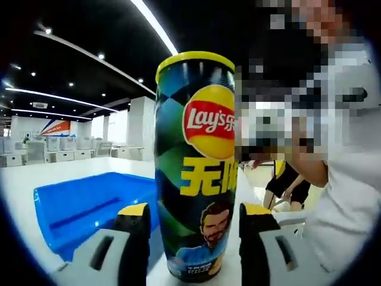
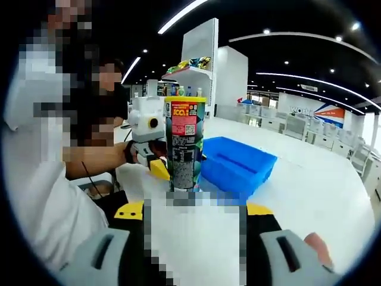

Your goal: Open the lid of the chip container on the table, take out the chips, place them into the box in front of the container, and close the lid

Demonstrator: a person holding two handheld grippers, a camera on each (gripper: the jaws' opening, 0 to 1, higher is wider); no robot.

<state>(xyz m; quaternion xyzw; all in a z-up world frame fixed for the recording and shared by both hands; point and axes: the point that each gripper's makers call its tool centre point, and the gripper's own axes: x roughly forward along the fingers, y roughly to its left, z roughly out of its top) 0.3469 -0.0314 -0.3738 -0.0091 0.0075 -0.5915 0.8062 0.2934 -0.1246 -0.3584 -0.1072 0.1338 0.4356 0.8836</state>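
Your left gripper (image 1: 193, 238) straddles the Lay's chip can (image 1: 195, 161), jaws apart — clamp it, then lift the yellow lid (image 1: 194, 58) at 12 o'clock

Right gripper view: mosaic patch covers the right tool (image 2: 194, 217) jaw gap, state unreadable. Chip container (image 2: 185, 143) hides part of the left tool (image 2: 156, 162). Left gripper view: container hides the blue box (image 1: 83, 205) far corner.

Left tongs (image 1: 193, 223) spread wide, jaws apart and upright; right tongs (image 2: 195, 217) spread too, a hand (image 2: 136, 154) gripping left tongs' body.
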